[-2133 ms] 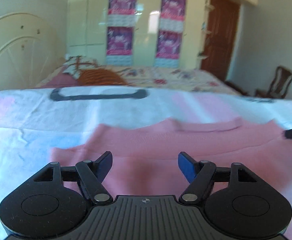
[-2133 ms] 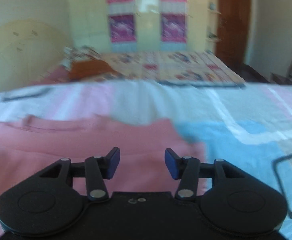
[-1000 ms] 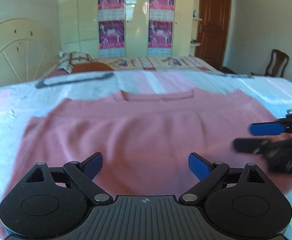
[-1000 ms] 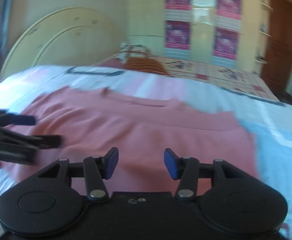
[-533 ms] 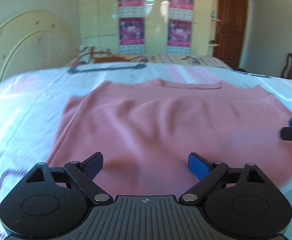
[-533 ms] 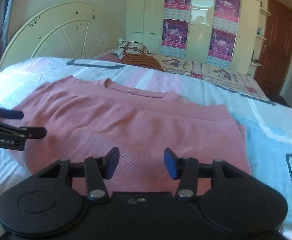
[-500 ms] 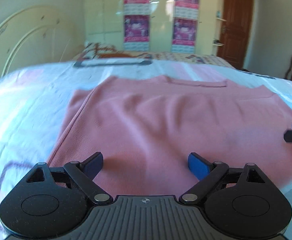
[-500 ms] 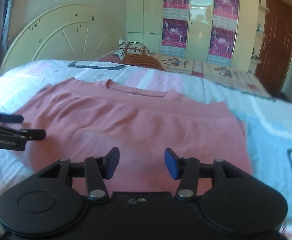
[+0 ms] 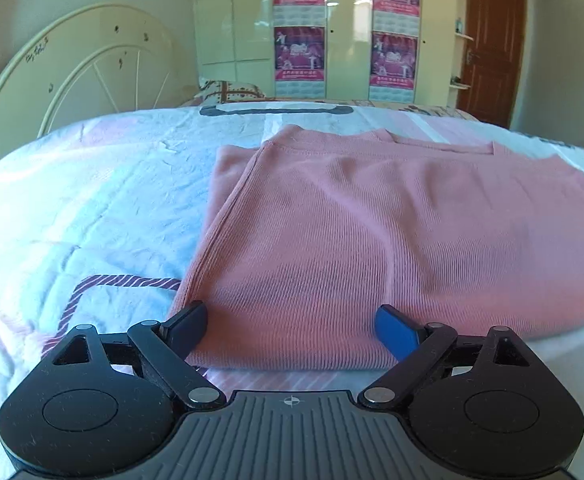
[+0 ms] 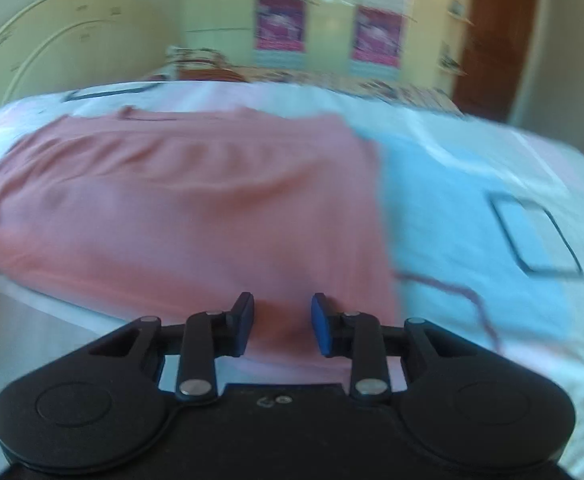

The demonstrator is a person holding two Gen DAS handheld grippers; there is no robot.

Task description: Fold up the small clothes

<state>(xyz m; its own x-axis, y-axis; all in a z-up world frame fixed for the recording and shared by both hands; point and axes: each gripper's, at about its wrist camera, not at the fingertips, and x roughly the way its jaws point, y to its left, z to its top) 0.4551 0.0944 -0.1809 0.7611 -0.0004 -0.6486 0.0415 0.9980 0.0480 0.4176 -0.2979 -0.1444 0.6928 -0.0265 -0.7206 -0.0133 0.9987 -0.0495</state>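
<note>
Pink ribbed knit sweater point(image 9: 372, 232) lies flat on the bed with its pale patchwork quilt of white, pink and blue point(image 9: 91, 208), neckline toward the far side and hem toward the cameras; its left sleeve is tucked in under the body, so a straight ribbed edge runs down that side. Far left in the left wrist view, a cream arched headboard point(image 9: 71, 76) rises behind the quilt, and a purple striped band on the quilt point(image 9: 123, 282) runs up to the sweater's near left corner. The left tool point(image 9: 289, 326) sits low at that corner with its fingers spread wide, the dark left finger point(image 9: 185, 326) just at the sweater's left edge and the blue right finger point(image 9: 396, 332) over the hem; neither pinches cloth. Beyond the sweater stand a cream wardrobe with purple posters point(image 9: 348, 28) and, further right, a brown wooden door point(image 9: 492, 44). The right wrist view is blurred: the sweater point(image 10: 179, 208) fills its left and middle, with blue quilt point(image 10: 472, 240) to the right. The right tool point(image 10: 279, 328) is at the hem near the sweater's right edge, its blue fingers apart with a narrow gap and pink cloth visible between them; whether they touch it I cannot tell.
</note>
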